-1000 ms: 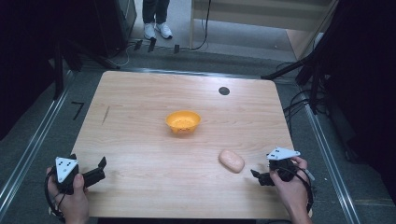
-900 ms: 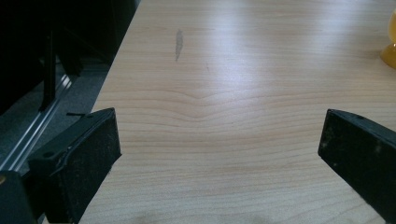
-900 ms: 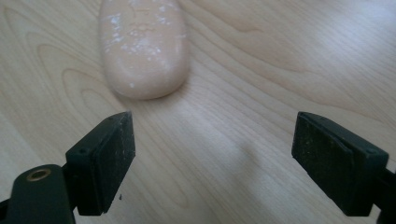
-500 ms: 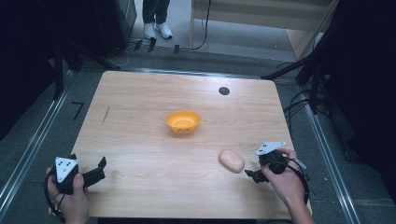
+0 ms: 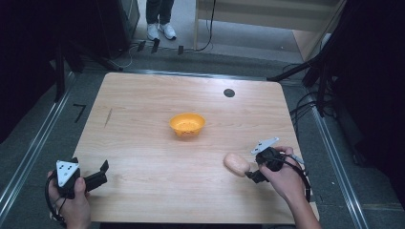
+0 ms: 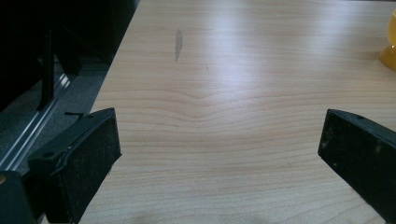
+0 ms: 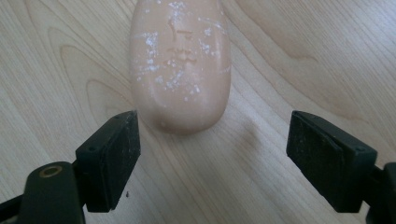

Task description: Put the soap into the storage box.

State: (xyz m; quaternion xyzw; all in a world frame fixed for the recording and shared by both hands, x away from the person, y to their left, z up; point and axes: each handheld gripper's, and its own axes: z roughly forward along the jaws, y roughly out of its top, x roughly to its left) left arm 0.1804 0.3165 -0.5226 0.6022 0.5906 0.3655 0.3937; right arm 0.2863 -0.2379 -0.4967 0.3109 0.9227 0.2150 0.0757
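Pale wood makes up the table [image 5: 143, 143], a broad rounded-corner top with most of its surface bare; dark floor and metal rails run along both long sides. An orange bowl [image 5: 187, 124] stands near the middle, well apart from both hands, and a small black disc [image 5: 229, 93] lies toward the far right corner. The peach-coloured, potato-like lump [image 5: 236, 163] lies on the wood in the near right part, its speckled end [image 7: 180, 60] just ahead of the right gripper [image 7: 212, 149] and a little toward that gripper's left pad; the jaws, which have just been closing, stand apart with nothing pressed between them, the lump's tip only reaching the gap. Open wood lies between the lump and the bowl, nothing in the way. The left gripper [image 5: 98, 174] hovers at the near left edge, jaws spread wide over bare wood [image 6: 219, 140], the table's left edge close beside it.
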